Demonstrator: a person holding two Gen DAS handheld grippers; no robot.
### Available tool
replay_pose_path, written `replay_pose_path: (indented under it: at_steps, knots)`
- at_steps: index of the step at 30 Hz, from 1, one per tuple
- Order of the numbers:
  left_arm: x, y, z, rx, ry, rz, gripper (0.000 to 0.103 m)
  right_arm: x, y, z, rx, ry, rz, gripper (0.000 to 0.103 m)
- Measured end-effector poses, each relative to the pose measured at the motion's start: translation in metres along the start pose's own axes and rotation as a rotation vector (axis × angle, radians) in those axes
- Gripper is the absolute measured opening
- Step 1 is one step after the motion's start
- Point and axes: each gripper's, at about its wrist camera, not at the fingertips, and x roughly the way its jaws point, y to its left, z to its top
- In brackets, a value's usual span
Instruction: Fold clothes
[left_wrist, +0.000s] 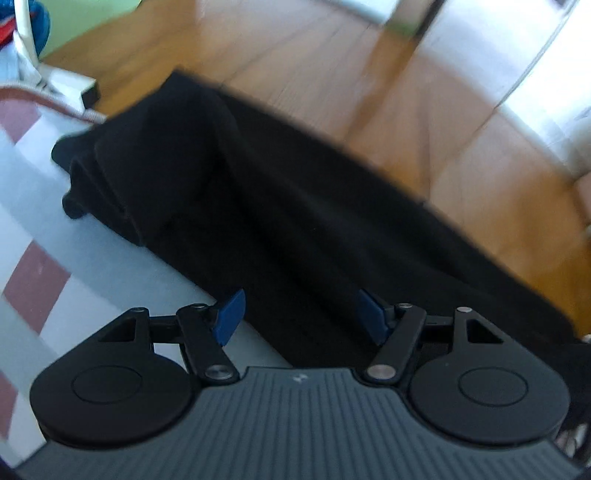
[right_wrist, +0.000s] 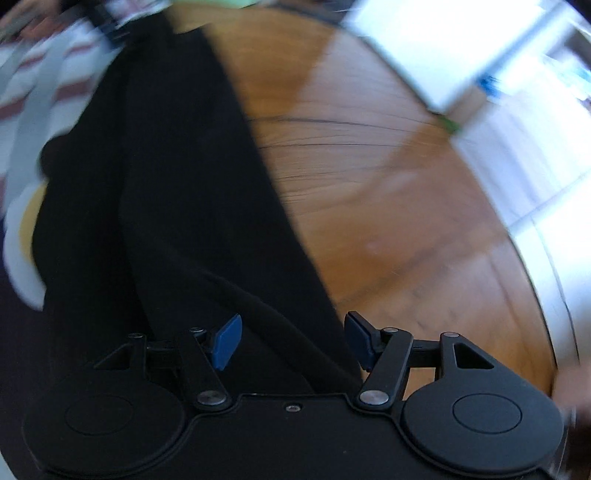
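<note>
A black garment (left_wrist: 258, 206) lies in a long bunched strip along the edge of a checked cloth surface (left_wrist: 44, 280), with a thick fold at its far left end. My left gripper (left_wrist: 301, 315) hovers over the garment's near part, blue pads (left_wrist: 231, 319) wide apart and nothing pressed between them. In the right wrist view the same black garment (right_wrist: 166, 184) runs up the left half of the picture. My right gripper (right_wrist: 291, 339) stands open above it. A rolled ridge of the cloth passes between the jaws, and the pads (right_wrist: 226, 343) do not press on it.
Beyond the garment's edge the wooden floor (left_wrist: 351, 81) drops away, also seen as wooden floor (right_wrist: 369, 166) on the right. A white box (left_wrist: 70, 83) stands at the surface's far left corner. White furniture (right_wrist: 436, 48) stands at the back. Both views are motion-blurred.
</note>
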Motion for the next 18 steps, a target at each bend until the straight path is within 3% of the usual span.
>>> replay_pose_path:
  at_steps: [3, 4, 5, 6, 7, 8, 10, 15, 18]
  knots:
    - [0.005, -0.010, 0.013, 0.005, -0.028, -0.030, 0.067, 0.027, 0.008, 0.011, -0.096, 0.059, 0.081, 0.068]
    - [0.007, -0.012, 0.018, 0.004, -0.024, -0.031, 0.067, 0.036, 0.012, 0.010, -0.096, 0.076, 0.107, 0.060]
    - [0.010, -0.014, 0.021, 0.008, -0.022, -0.033, 0.067, 0.043, 0.016, 0.010, -0.039, 0.081, 0.103, 0.024]
    - [0.011, -0.014, 0.023, 0.013, -0.026, -0.028, 0.067, 0.045, 0.021, 0.011, 0.069, 0.077, 0.107, 0.008]
    - [0.012, -0.013, 0.024, 0.017, -0.032, -0.017, 0.067, 0.044, 0.028, 0.010, 0.139, 0.075, 0.137, 0.005]
    - [0.013, -0.012, 0.025, 0.022, -0.038, -0.006, 0.067, 0.039, 0.036, 0.011, 0.114, 0.061, 0.115, 0.003]
    - [0.014, -0.005, 0.023, 0.021, -0.054, 0.011, 0.067, 0.021, 0.039, 0.014, 0.096, -0.007, -0.004, 0.002]
    - [0.013, 0.013, 0.020, -0.040, -0.101, -0.023, 0.067, -0.008, -0.023, 0.008, 0.397, -0.100, -0.204, 0.001]
    - [0.018, 0.013, 0.022, -0.056, -0.104, -0.049, 0.067, 0.001, -0.036, 0.010, 0.475, -0.074, -0.232, 0.001]
